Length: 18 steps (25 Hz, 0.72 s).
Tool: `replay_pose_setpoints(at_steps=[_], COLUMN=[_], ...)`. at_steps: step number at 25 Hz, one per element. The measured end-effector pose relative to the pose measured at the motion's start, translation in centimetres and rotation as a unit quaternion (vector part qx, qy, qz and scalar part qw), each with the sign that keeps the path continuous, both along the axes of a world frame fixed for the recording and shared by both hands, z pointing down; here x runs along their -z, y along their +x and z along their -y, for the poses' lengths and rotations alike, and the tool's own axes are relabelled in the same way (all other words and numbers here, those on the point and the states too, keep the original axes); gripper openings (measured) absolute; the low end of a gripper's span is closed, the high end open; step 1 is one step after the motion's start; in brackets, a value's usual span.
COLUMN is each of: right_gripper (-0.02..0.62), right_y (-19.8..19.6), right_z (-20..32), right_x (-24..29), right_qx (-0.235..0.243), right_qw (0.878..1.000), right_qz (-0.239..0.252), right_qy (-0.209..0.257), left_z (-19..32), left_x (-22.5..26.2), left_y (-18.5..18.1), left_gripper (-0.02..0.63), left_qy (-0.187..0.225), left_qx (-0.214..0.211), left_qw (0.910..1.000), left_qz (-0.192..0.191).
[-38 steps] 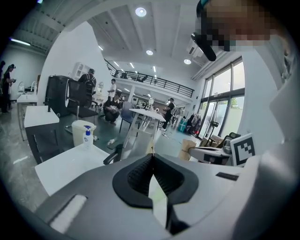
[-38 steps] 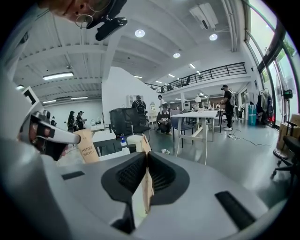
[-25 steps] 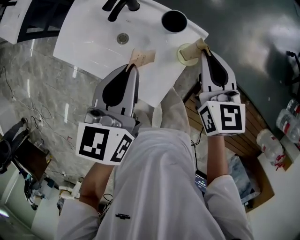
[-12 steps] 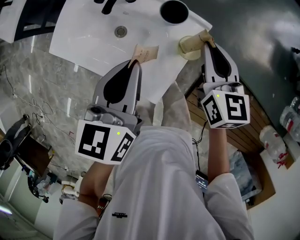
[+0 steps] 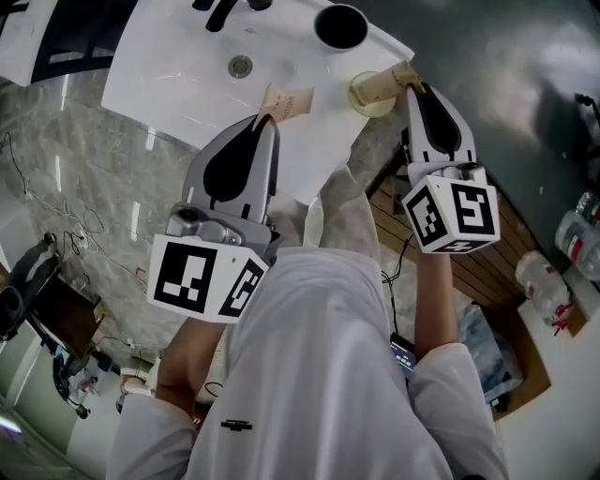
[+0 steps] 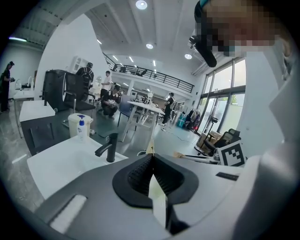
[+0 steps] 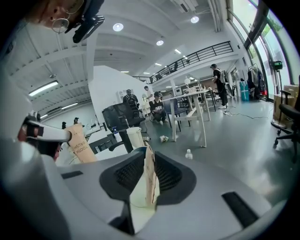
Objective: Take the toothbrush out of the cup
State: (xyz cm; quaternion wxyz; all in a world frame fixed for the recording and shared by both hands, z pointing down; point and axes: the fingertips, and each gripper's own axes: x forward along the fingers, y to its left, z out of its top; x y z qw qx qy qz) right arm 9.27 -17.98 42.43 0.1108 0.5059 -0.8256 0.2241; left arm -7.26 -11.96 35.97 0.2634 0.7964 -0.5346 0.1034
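Observation:
A tan paper toothbrush packet [image 5: 287, 101] hangs over the white sink [image 5: 178, 89], and my left gripper [image 5: 264, 120] is shut on its near end. In the left gripper view only a thin cream edge of the packet [image 6: 152, 187] shows between the closed jaws of that gripper [image 6: 151, 154]. My right gripper [image 5: 410, 86] is shut on the wall of a cream paper cup [image 5: 367, 92] at the sink's right corner. The packet is outside the cup, to its left. The right gripper view shows the cup wall [image 7: 150, 180] pinched in the right gripper [image 7: 147, 150], with the packet [image 7: 80, 143] at the left.
A black cup [image 5: 340, 26] stands on the sink's far right rim, with a black faucet [image 5: 220, 9] and the drain [image 5: 241, 66] to its left. A soap bottle [image 6: 82, 127] and white bucket stand beyond the sink. Bottles [image 5: 544, 286] lie on the floor at right.
Both grippers keep their holds. The right gripper and cup have drifted slightly up and away; the packet stays beside the cup, outside it.

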Motion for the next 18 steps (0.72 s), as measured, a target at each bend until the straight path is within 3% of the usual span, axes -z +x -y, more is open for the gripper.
replay_pose_setpoints(at_steps=[2, 14, 18], right_gripper=[0.061, 0.061, 0.061], right_y=[0.1, 0.3, -0.5], right_z=[-0.1, -2.0, -3.5], right_x=[0.7, 8.8, 11.5], right_qx=[0.003, -0.001, 0.017], right_qw=[1.0, 0.999, 0.998], right_qz=[-0.003, -0.009, 0.01], right_qy=[0.002, 0.054, 0.064], left_z=[-0.2, -2.2, -2.9], left_x=[0.6, 6.2, 7.8], left_y=[0.0, -0.7, -1.4], left_gripper=[0.005, 0.005, 0.005], left_qy=[0.004, 0.047, 0.061], left_qx=[0.0, 0.005, 0.01], left_qw=[1.0, 0.9988, 0.998], left_qz=[0.0, -0.008, -0.012])
